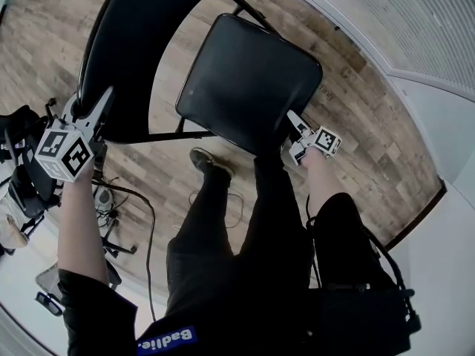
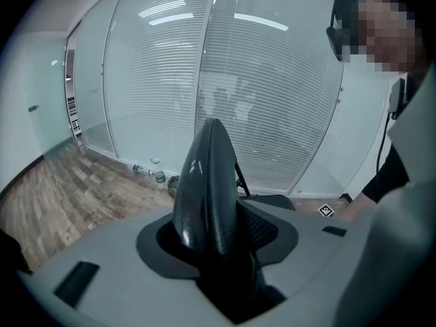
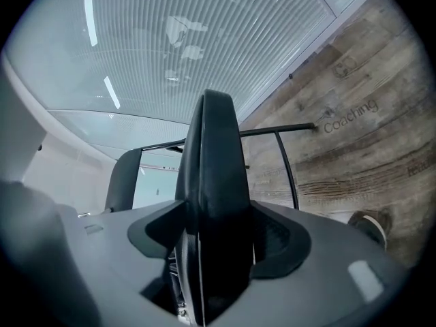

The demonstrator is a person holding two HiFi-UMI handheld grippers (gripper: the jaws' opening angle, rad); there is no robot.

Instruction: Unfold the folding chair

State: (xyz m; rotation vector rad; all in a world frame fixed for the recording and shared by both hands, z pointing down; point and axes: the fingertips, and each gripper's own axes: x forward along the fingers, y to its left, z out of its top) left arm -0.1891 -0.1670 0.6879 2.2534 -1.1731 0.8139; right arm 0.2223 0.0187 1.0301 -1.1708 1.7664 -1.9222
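Note:
The black folding chair stands open on the wood floor. Its curved backrest (image 1: 141, 35) is at the upper left and its square seat (image 1: 249, 80) lies flat in the middle. My left gripper (image 1: 100, 106) is shut on the backrest's near edge; in the left gripper view that edge (image 2: 208, 182) fills the space between the pads (image 2: 262, 230). My right gripper (image 1: 295, 128) is at the seat's near right corner. In the right gripper view the seat's rim (image 3: 214, 176) stands between the open jaws, with a dark gap on its left side.
The person's legs and one shoe (image 1: 204, 160) are just below the seat. Cables (image 1: 141, 199) and dark stands (image 1: 22, 169) lie on the floor at the left. A glass wall with blinds (image 2: 238, 80) is behind the chair, with bottles (image 2: 146, 172) at its foot.

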